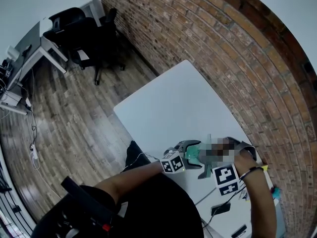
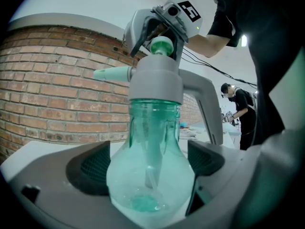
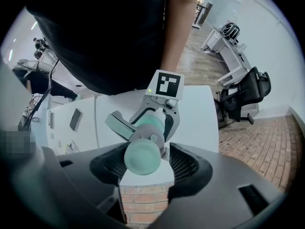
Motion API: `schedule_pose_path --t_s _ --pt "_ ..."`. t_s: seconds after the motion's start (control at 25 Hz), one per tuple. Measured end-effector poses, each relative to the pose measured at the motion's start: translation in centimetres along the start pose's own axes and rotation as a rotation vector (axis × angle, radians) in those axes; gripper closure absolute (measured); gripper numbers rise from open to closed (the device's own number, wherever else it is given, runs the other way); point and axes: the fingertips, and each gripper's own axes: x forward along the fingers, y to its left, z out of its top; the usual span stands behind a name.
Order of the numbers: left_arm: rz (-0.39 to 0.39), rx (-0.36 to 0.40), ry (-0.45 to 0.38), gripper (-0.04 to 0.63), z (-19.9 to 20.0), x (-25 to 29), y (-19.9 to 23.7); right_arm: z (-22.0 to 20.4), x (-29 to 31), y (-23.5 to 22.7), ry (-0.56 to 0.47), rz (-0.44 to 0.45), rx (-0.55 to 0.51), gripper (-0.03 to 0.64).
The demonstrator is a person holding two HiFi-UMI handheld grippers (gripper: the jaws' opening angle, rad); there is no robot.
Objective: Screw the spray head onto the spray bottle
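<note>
Between its jaws, left gripper (image 1: 184, 151) clamps translucent green plastic spray bottle (image 2: 151, 175). Grey spray head (image 2: 155, 80) sits on the neck, pinched between right gripper (image 2: 159, 35) jaws. Final tightening probably remains.

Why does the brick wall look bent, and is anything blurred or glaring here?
Head view: the wide lens bows the brick wall into an arc, and the corners are black. Left gripper view: the bottle, close up, looks hazy at its base, and a light flares. Right gripper view: the spray head looms slightly blurred.
</note>
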Motion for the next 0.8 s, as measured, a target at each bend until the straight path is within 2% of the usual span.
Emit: schedule_pose_path --t_s 0.16,0.32,0.52,0.8 --pt "0.007 0.004 -0.005 0.107 0.0 -0.1 0.0 0.2 0.1 0.1 -0.004 0.031 -0.022 0.362" --pt "0.003 0.003 -0.005 0.107 0.0 0.2 0.1 0.1 0.4 0.3 0.046 0.042 -0.075 0.362" --pt "-0.035 0.006 0.012 0.107 -0.2 -0.1 -0.3 0.0 0.5 1.0 0.072 0.072 -0.089 0.362" --pt "-0.058 0.008 0.016 0.107 -0.1 -0.1 -0.6 0.9 2.0 1.4 0.017 0.081 -0.05 0.36"
